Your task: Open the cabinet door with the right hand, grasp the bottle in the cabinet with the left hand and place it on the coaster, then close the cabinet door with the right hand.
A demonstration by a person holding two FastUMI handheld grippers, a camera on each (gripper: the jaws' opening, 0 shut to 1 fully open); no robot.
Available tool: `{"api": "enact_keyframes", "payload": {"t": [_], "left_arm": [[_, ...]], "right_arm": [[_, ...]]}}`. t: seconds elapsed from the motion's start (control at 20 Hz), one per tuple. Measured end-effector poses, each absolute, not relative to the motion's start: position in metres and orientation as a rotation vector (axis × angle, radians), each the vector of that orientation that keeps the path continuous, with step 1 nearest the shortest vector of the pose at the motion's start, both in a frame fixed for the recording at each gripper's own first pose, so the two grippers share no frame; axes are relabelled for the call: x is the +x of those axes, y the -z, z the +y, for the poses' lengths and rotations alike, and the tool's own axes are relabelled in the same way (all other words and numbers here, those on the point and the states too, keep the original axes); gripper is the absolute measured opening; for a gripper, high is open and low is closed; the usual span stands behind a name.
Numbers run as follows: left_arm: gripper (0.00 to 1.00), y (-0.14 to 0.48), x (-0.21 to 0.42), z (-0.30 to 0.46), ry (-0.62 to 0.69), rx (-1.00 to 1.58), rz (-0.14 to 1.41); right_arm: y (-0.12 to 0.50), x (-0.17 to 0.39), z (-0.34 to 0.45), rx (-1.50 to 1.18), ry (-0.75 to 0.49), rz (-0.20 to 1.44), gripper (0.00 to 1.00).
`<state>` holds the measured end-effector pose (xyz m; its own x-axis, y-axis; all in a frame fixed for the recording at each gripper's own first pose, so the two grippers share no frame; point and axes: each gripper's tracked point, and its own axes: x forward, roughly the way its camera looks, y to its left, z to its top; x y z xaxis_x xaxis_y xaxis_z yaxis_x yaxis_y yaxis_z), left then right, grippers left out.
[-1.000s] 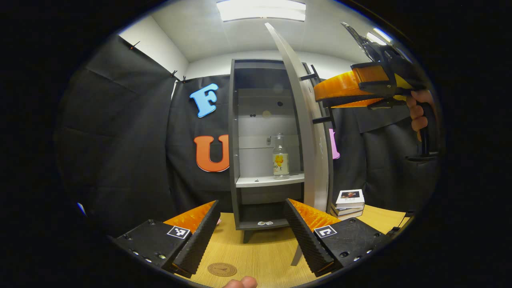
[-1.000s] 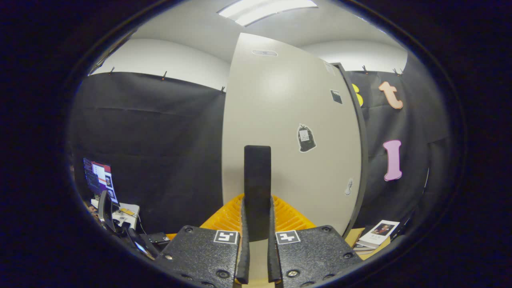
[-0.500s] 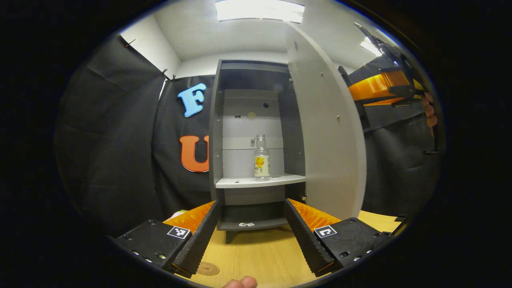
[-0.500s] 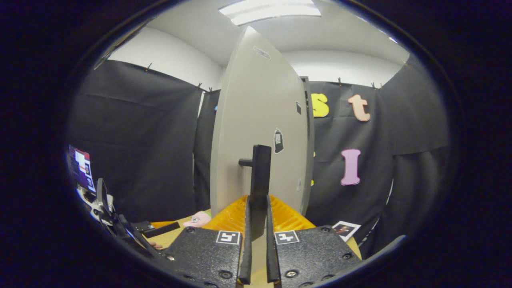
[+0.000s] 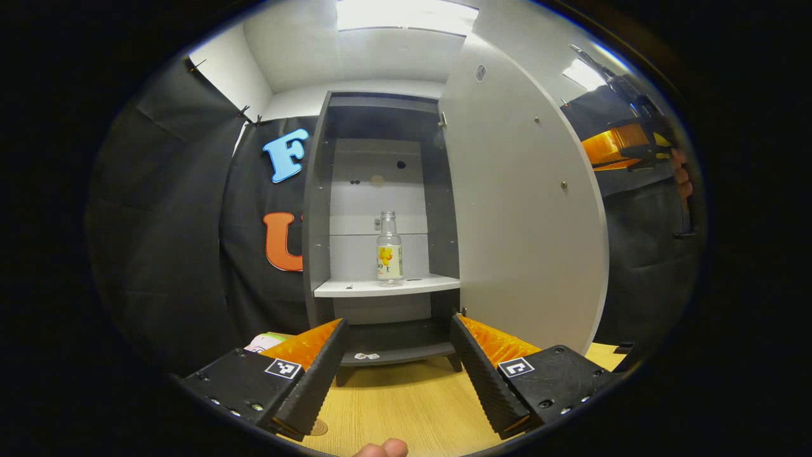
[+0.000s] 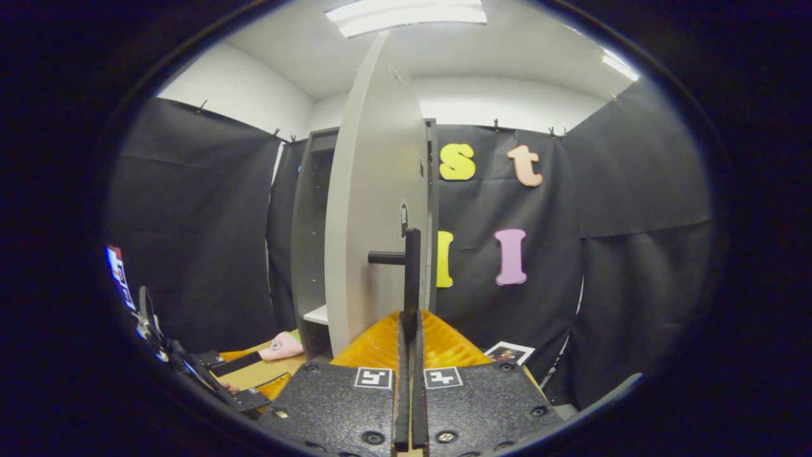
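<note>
Grey cabinet door swung wide. Right gripper clamped on its black handle. Left gripper spread wide, holding nothing. Bottle upright on the shelf at 12 o'clock; yellow label unreadable. Coaster at 7 o'clock, mostly cut off.

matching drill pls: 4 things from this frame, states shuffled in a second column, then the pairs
Things:
1. bottle
2. cabinet door
3. left gripper
4. right gripper

States:
A. swung wide open
B. shut on the door handle
C. upright on the shelf
D. open, held out in front of the cabinet

Pairs: 1-C, 2-A, 3-D, 4-B
</note>
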<state>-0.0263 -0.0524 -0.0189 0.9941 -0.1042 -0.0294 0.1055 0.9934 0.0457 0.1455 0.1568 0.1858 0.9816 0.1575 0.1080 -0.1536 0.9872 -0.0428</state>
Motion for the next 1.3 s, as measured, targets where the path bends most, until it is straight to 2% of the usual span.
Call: {"api": "enact_keyframes", "payload": {"t": [0.05,0.2,0.25,0.3,0.35,0.4,0.5,0.55,0.6,0.8,0.85,0.9,1.0,1.05,1.1,1.2,1.3], "left_arm": [[0.96,0.020,-0.026,-0.055,0.109,0.044,0.031],[0.96,0.023,-0.028,-0.057,0.109,0.037,0.043],[1.00,0.023,-0.028,-0.058,0.107,0.033,0.044],[0.96,0.024,-0.028,-0.058,0.104,0.030,0.045],[1.00,0.025,-0.029,-0.058,0.103,0.028,0.047],[0.96,0.026,-0.029,-0.059,0.103,0.027,0.052],[0.96,0.028,-0.029,-0.062,0.106,0.024,0.060],[1.00,0.028,-0.028,-0.064,0.105,0.023,0.061],[0.96,0.027,-0.028,-0.064,0.102,0.022,0.061],[1.00,0.028,-0.026,-0.062,0.081,0.005,0.068],[0.96,0.025,-0.025,-0.062,0.079,0.004,0.066],[1.00,0.024,-0.023,-0.062,0.077,0.008,0.065],[1.00,0.022,-0.017,-0.059,0.070,0.020,0.064],[0.96,0.022,-0.013,-0.059,0.070,0.020,0.064],[1.00,0.019,-0.009,-0.059,0.068,0.020,0.061],[0.97,0.011,-0.002,-0.057,0.057,0.032,0.042],[0.96,0.006,0.007,-0.058,0.057,0.034,0.031]], "right_arm": [[-0.185,0.146,0.155,-0.031,-0.145,-0.111,0.05],[-0.184,0.146,0.150,-0.013,-0.119,-0.107,0.04],[-0.184,0.146,0.149,-0.003,-0.107,-0.108,0.04],[-0.185,0.146,0.147,0.000,-0.092,-0.113,0.04],[-0.186,0.147,0.145,-0.003,-0.085,-0.113,0.04],[-0.185,0.146,0.146,0.002,-0.096,-0.110,0.04],[-0.183,0.148,0.150,0.012,-0.120,-0.106,0.04],[-0.181,0.147,0.149,0.007,-0.123,-0.096,0.04],[-0.179,0.144,0.147,0.003,-0.122,-0.087,0.04],[-0.167,0.131,0.155,0.070,-0.187,-0.041,0.04],[-0.164,0.129,0.152,0.086,-0.172,-0.034,0.04],[-0.162,0.128,0.146,0.072,-0.144,-0.040,0.04],[-0.164,0.134,0.127,0.036,-0.065,-0.051,0.04],[-0.165,0.135,0.116,0.027,-0.040,-0.055,0.04],[-0.165,0.136,0.113,0.025,-0.037,-0.057,0.05],[-0.164,0.147,0.109,0.009,-0.013,-0.068,0.43],[-0.163,0.156,0.105,-0.021,0.021,-0.078,0.63]]}}
